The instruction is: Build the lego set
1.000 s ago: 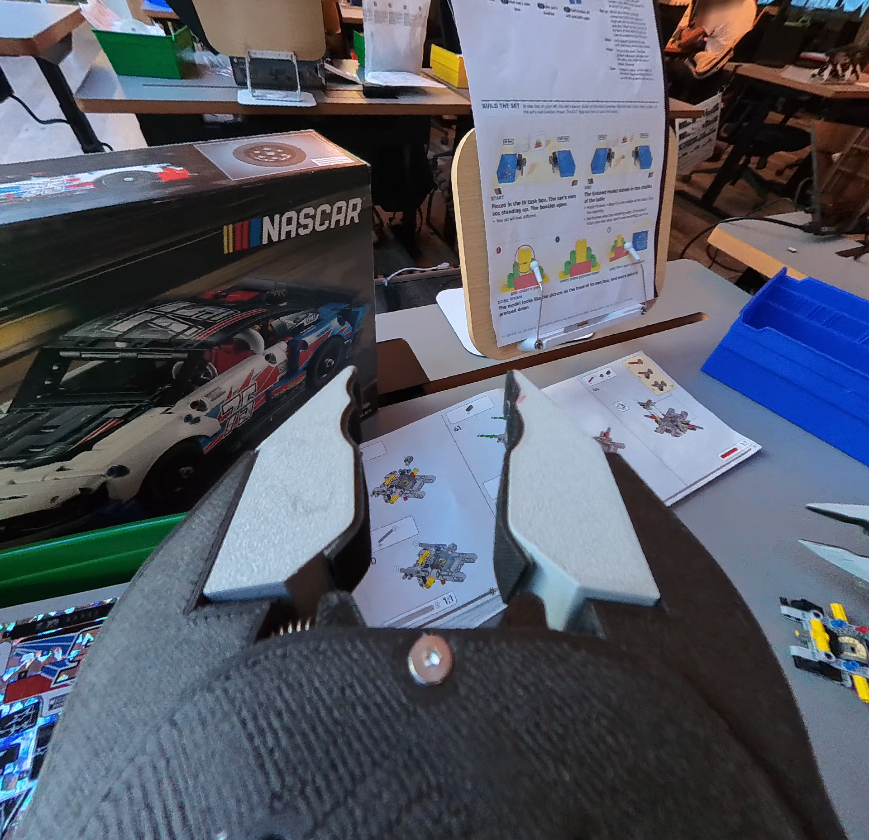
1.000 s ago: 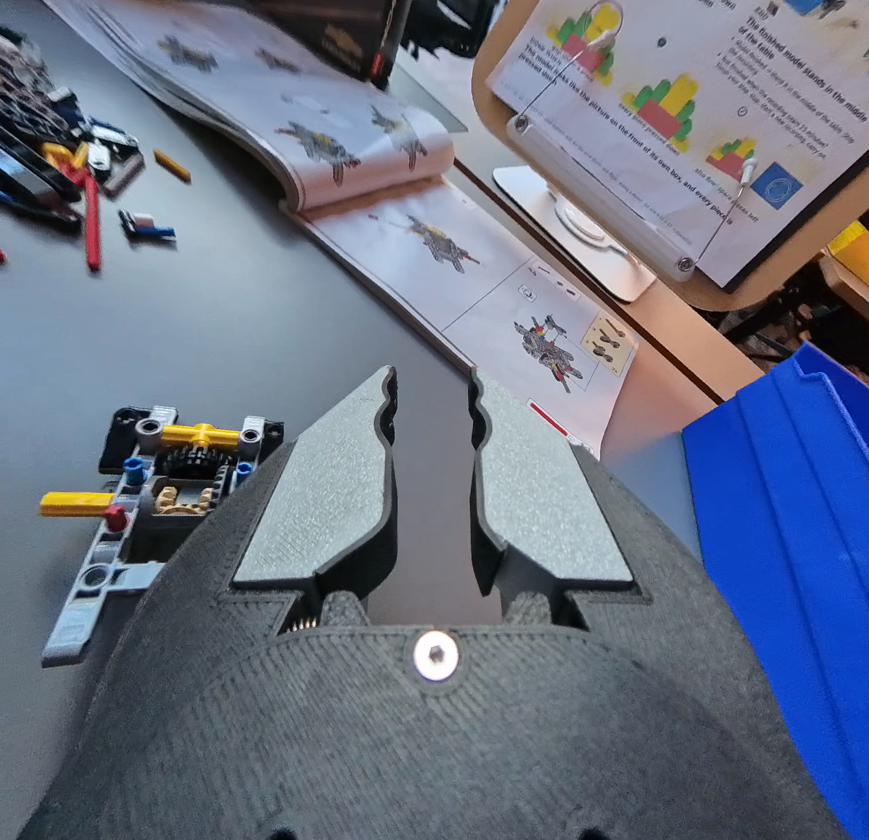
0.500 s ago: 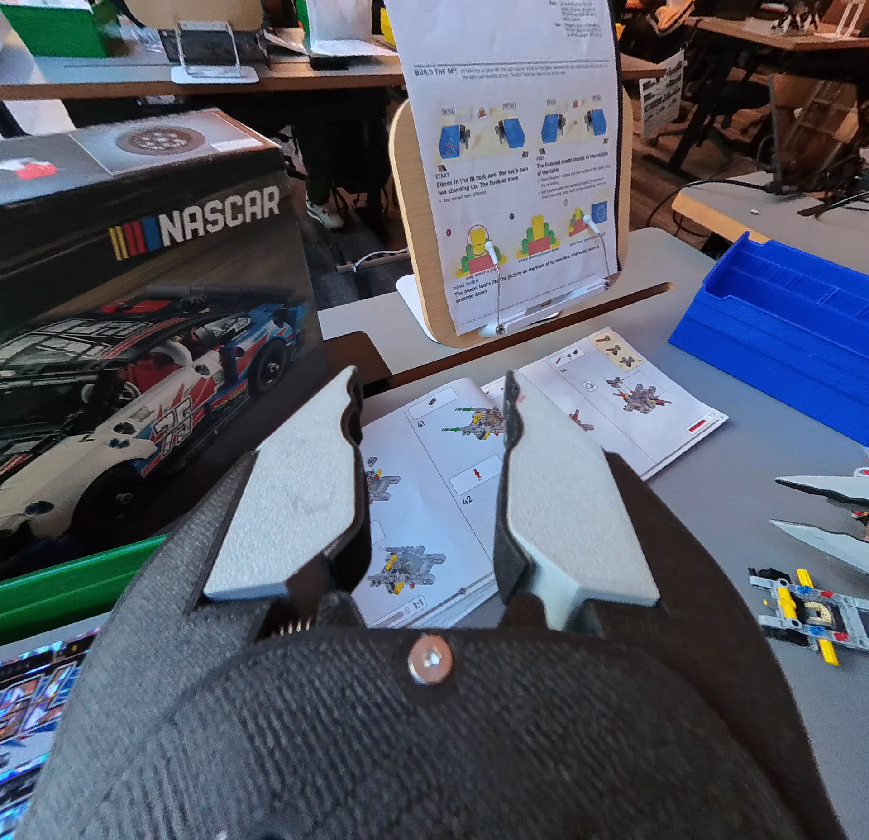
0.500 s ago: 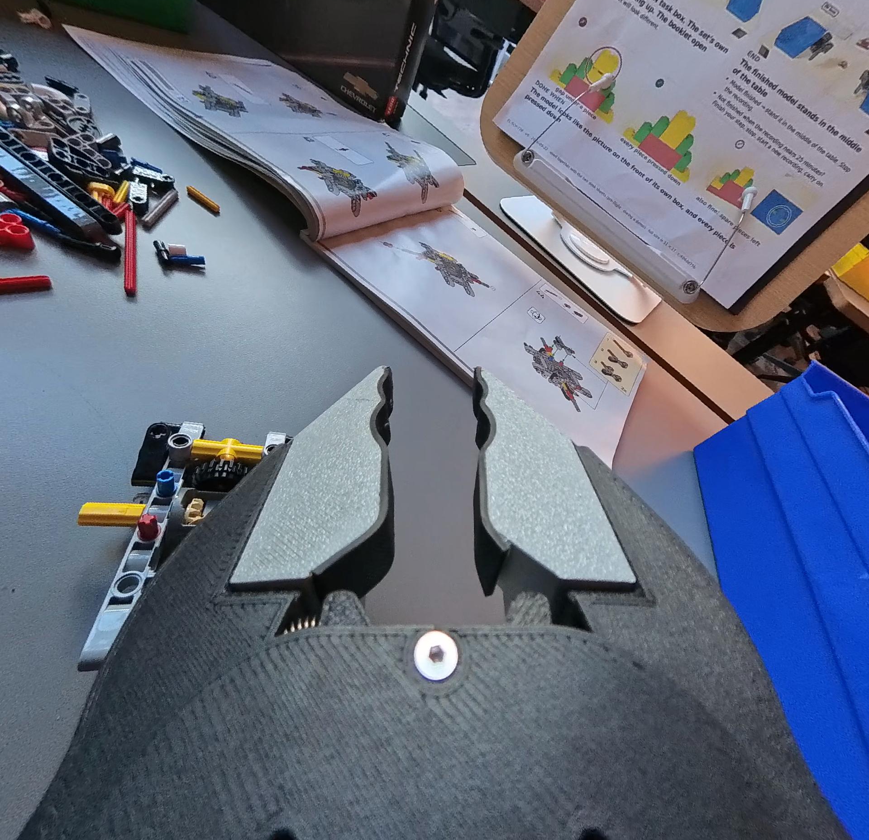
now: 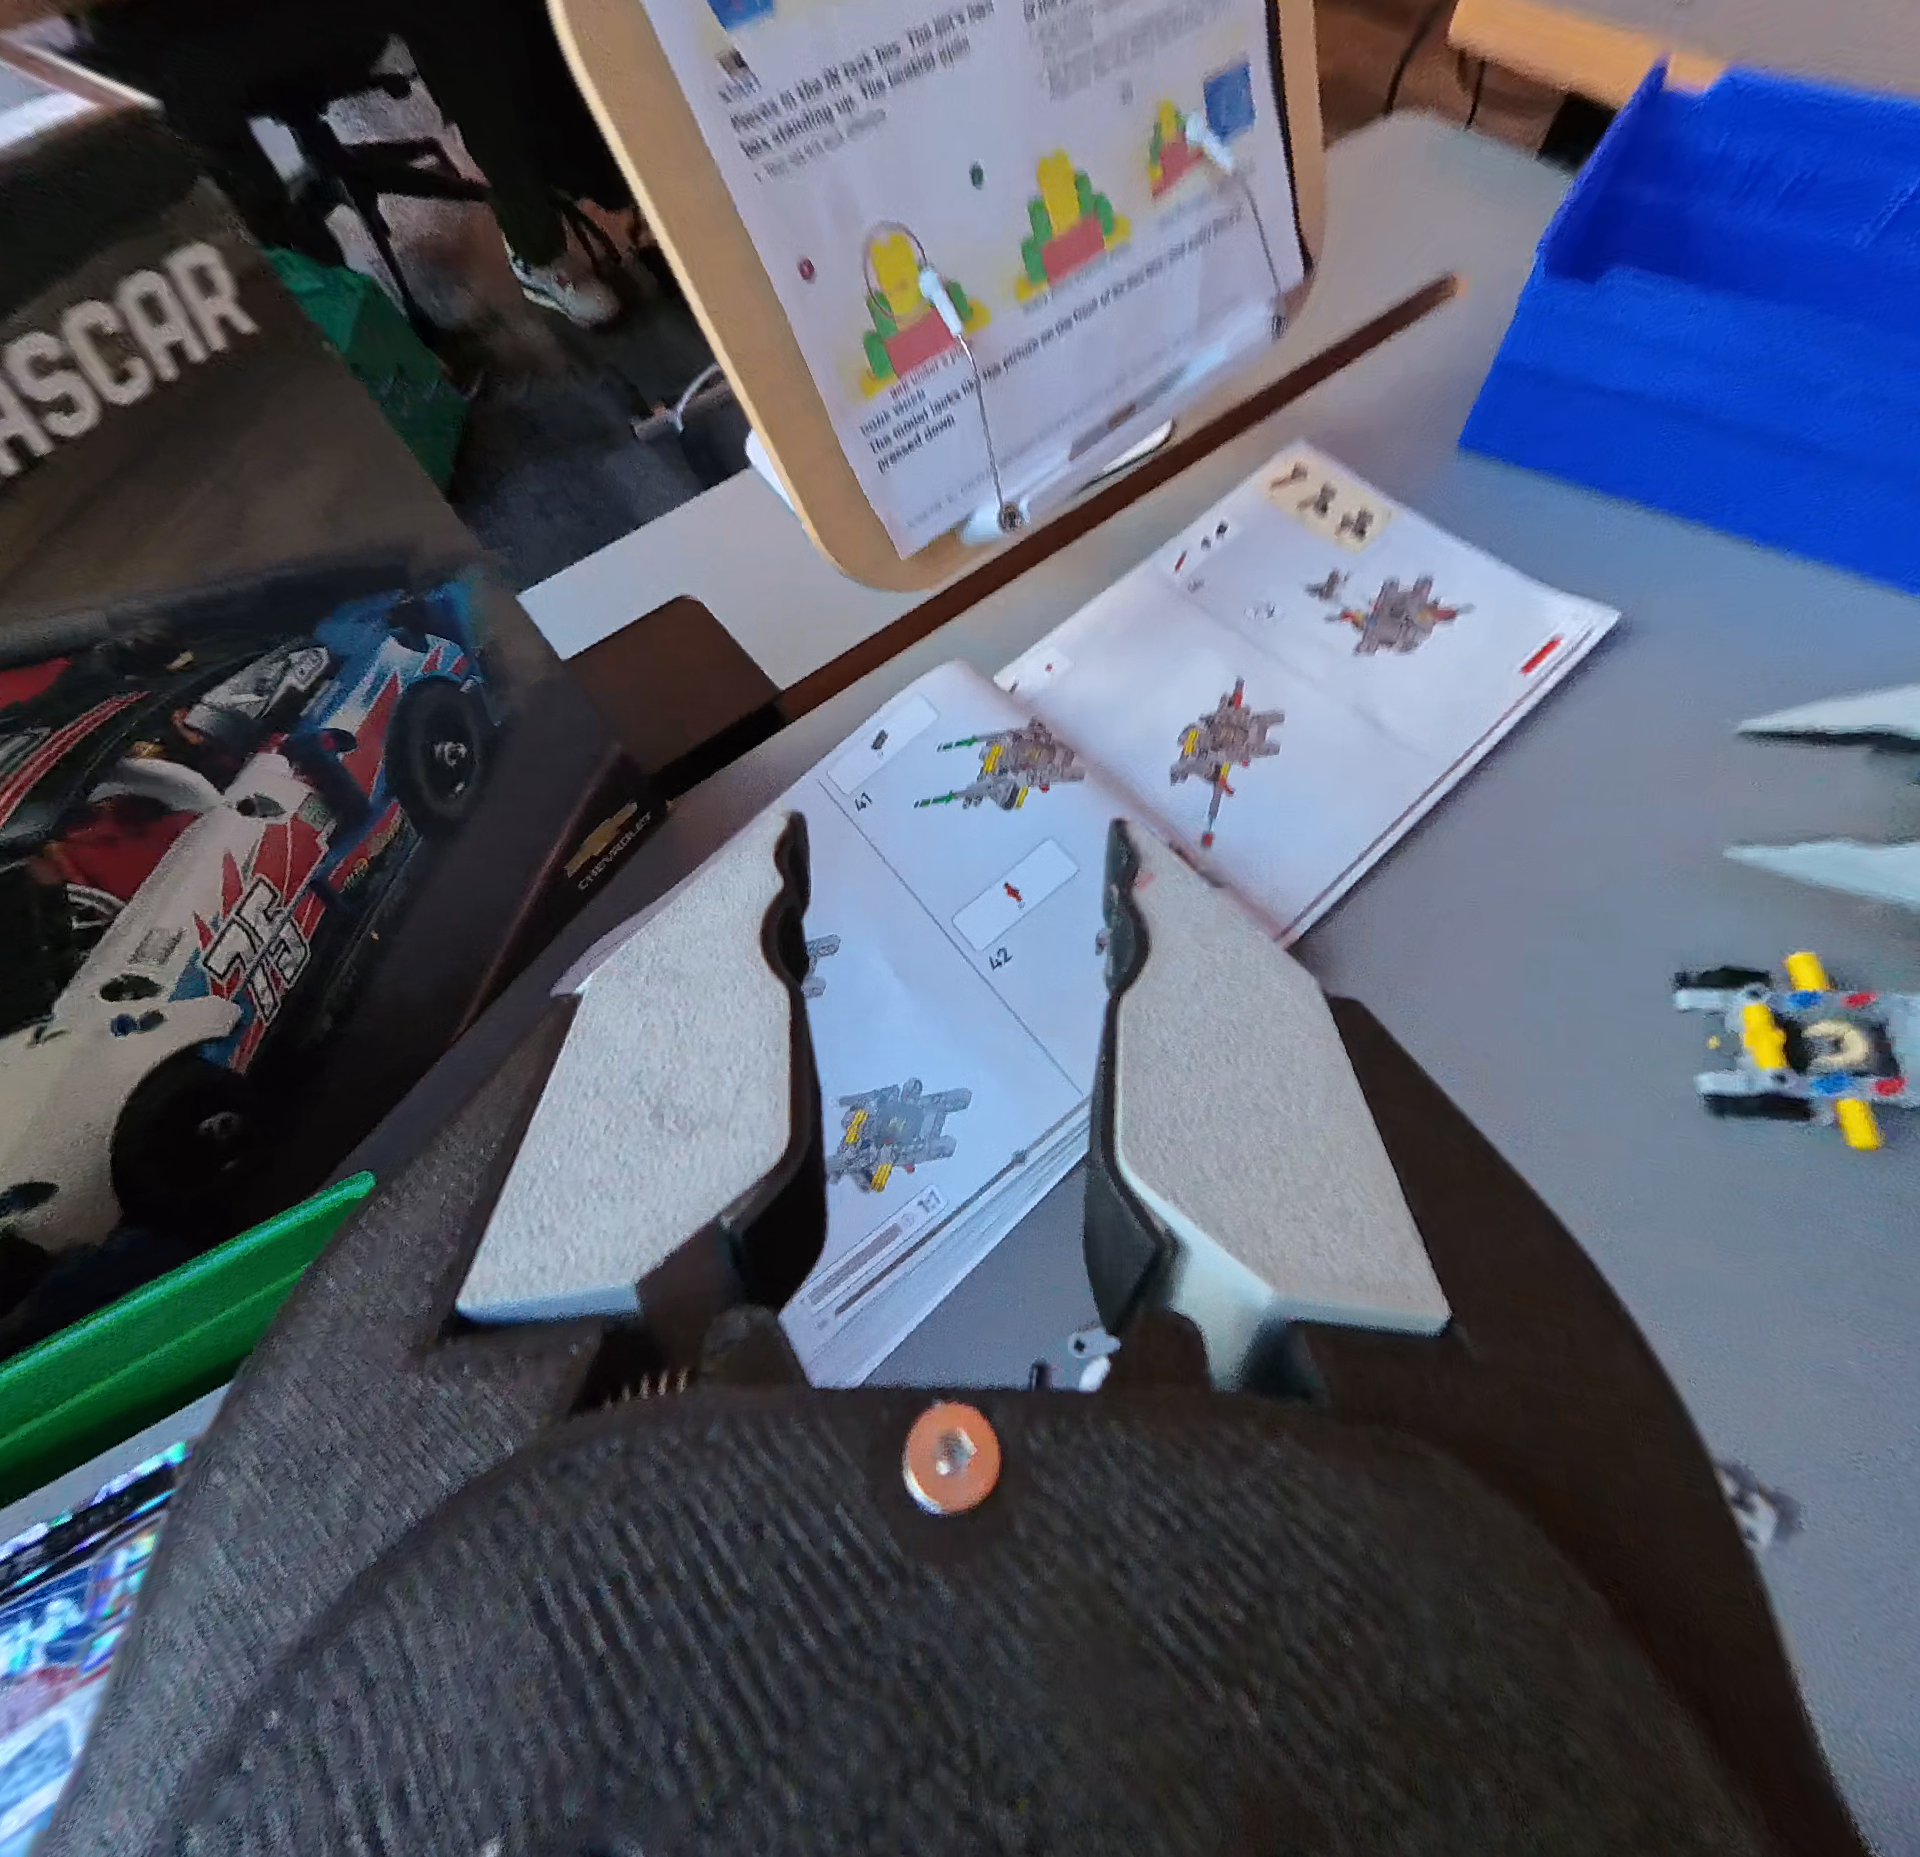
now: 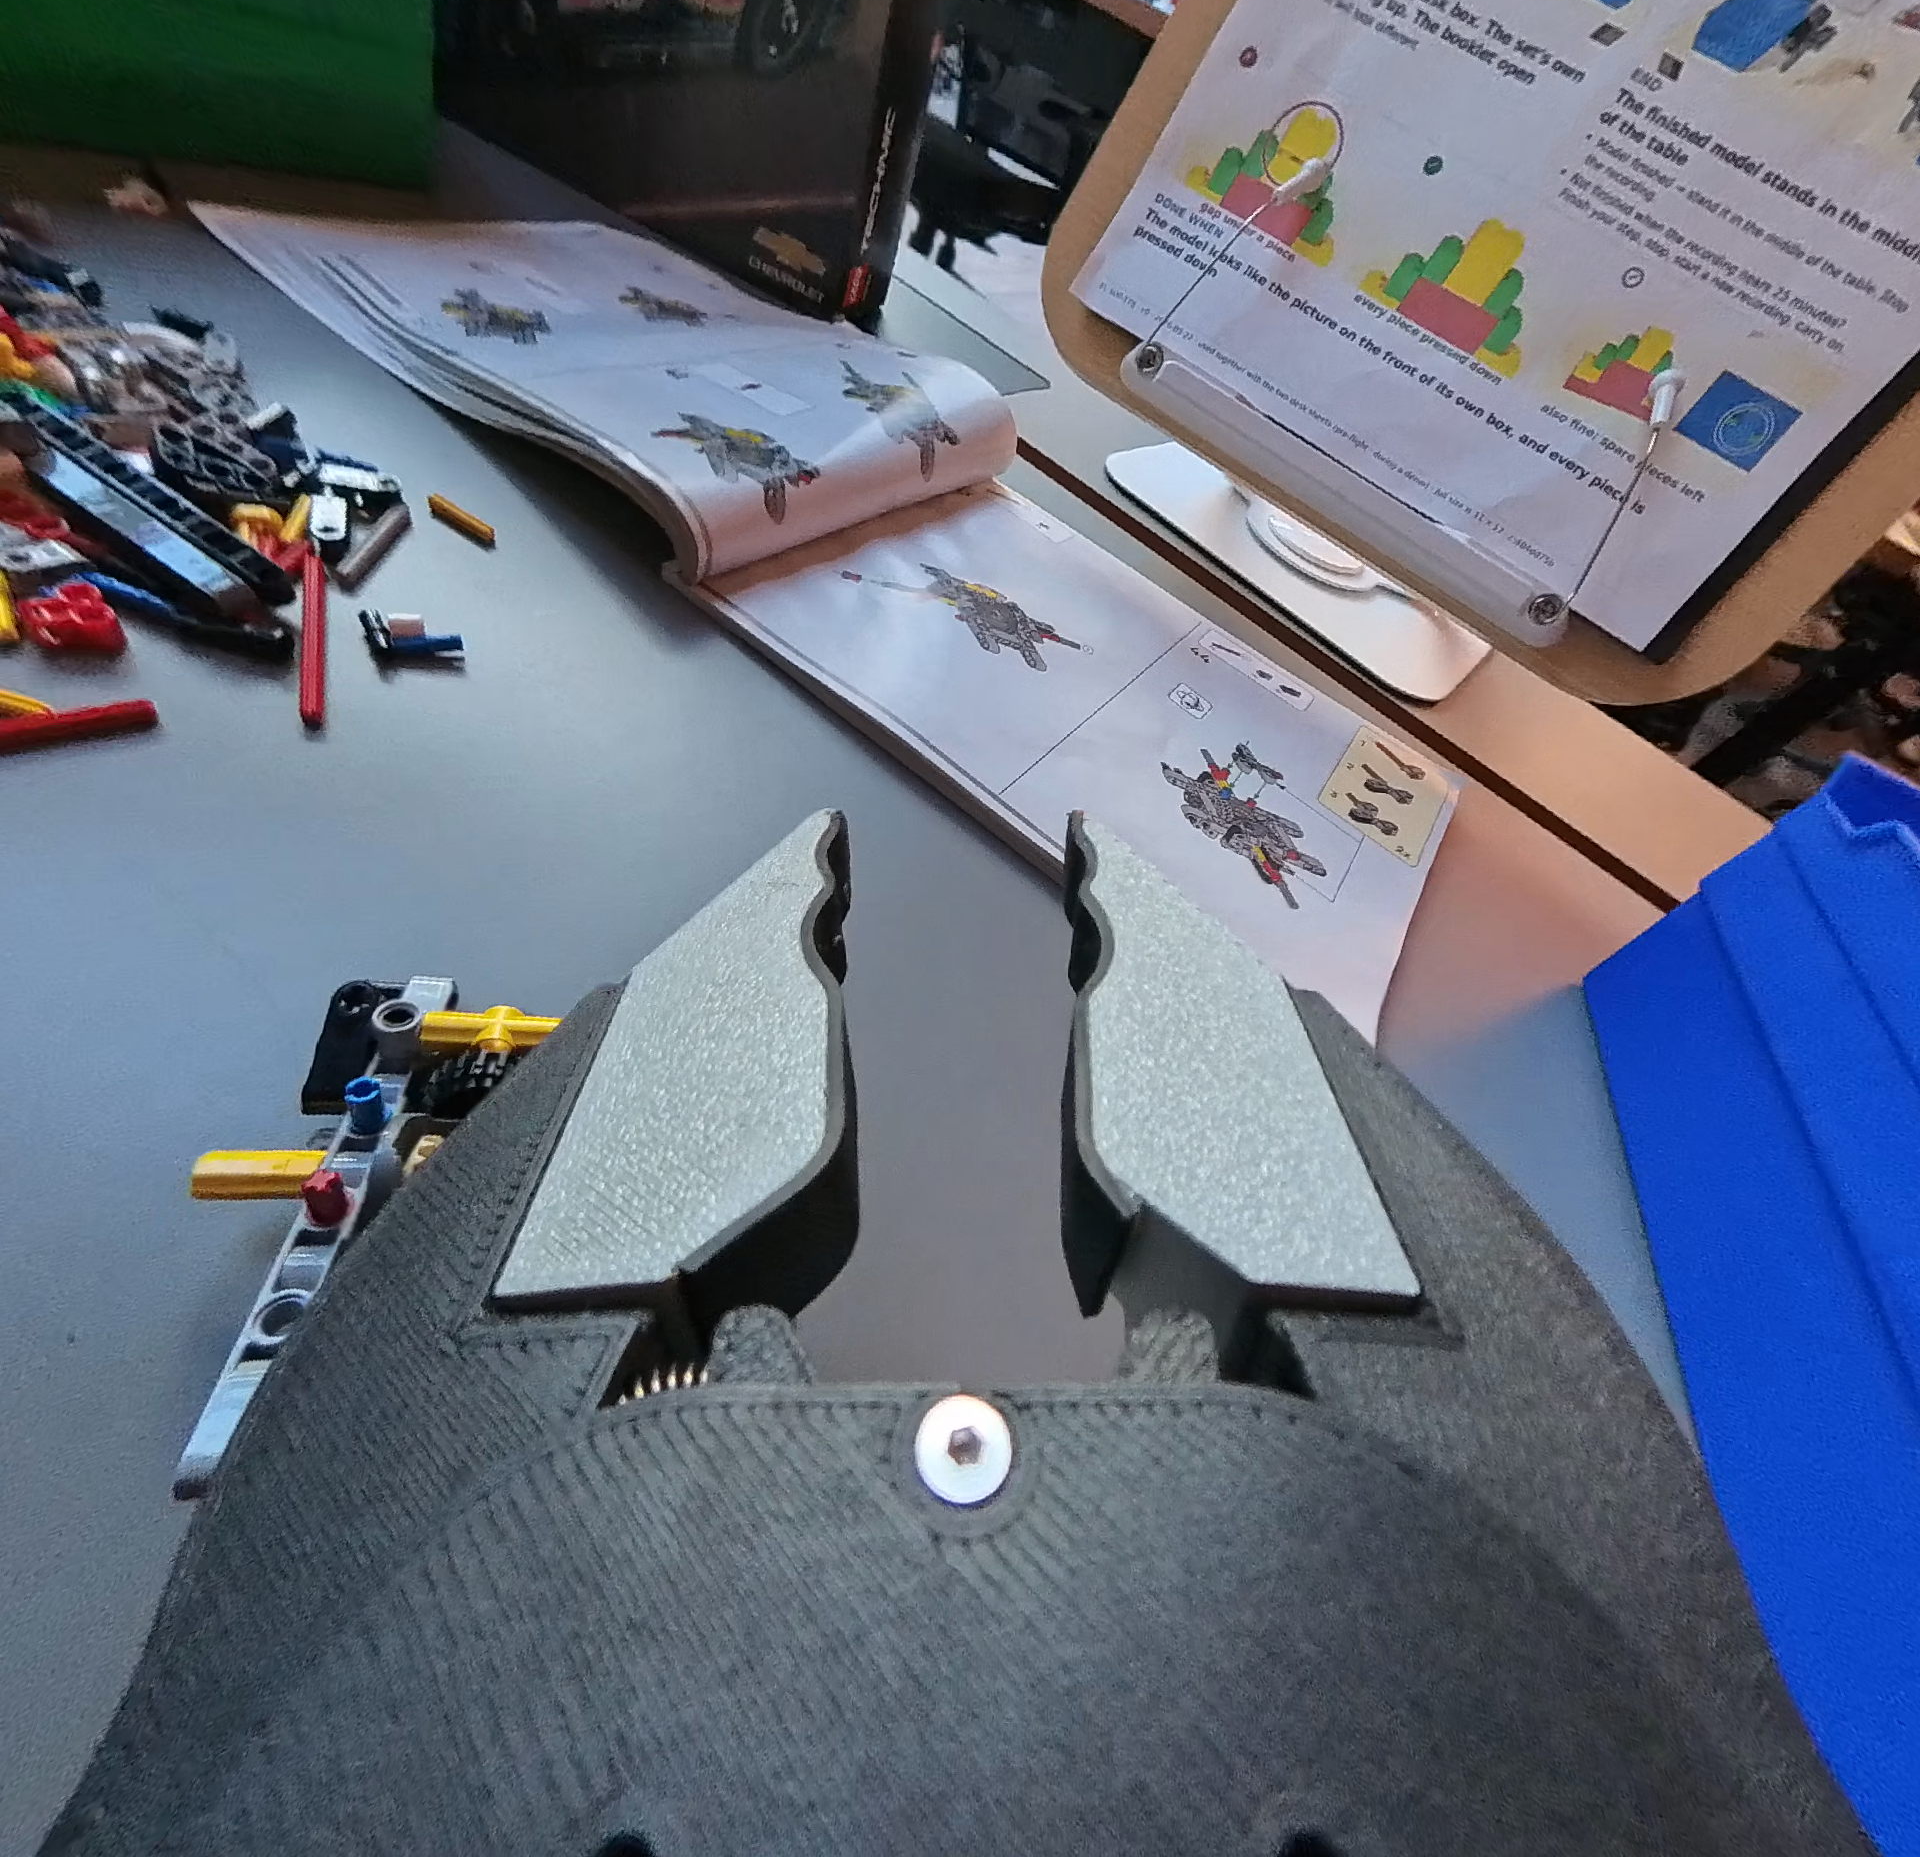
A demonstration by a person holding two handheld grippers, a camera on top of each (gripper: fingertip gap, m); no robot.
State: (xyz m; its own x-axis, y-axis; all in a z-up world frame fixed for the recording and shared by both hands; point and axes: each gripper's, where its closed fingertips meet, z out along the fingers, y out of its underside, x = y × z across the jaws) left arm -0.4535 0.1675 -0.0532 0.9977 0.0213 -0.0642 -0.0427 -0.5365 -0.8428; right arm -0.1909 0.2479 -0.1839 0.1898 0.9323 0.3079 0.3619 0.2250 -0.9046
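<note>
- Since a second ago the left gripper (image 5: 951,851) has dropped and tipped toward the open instruction booklet (image 5: 1039,872), so the car box (image 5: 239,768) has slid off to the left and the whole left view has gone smeary. The right one pulled back a bit, so more of the loose parts pile (image 6: 156,519) shows at far left, and its jaws have spread wider.
- Left gripper: jaws wide apart, nothing between the pads, only booklet pages showing through the gap. It hangs over the booklet's near left page; can't tell if it touches the paper.
- Right gripper (image 6: 956,851): jaws moderately apart, nothing held, just bare dark table (image 6: 582,872) between the fingers. The booklet's near edge (image 6: 1039,747) sits just beyond the fingertips.
- The small grey build with yellow axles (image 6: 374,1090) lies just left of the right gripper, and its right part is tucked under the gripper body, so a good half is hidden. From the left view it sits off to the right (image 5: 1797,1049), blurred.
- Blue bin (image 6: 1766,1184) on the right, cut off by the frame in both views.
- Wooden stand with a printed sheet (image 6: 1507,280) at the far side, its top cropped.
- A green tray edge (image 5: 177,1298) pokes out near left, mostly hidden by the gripper.
- Two pale pointed tips (image 5: 1829,799) show at the right edge of the left view, probably the other gripper's fingers, too cropped to be sure.
</note>
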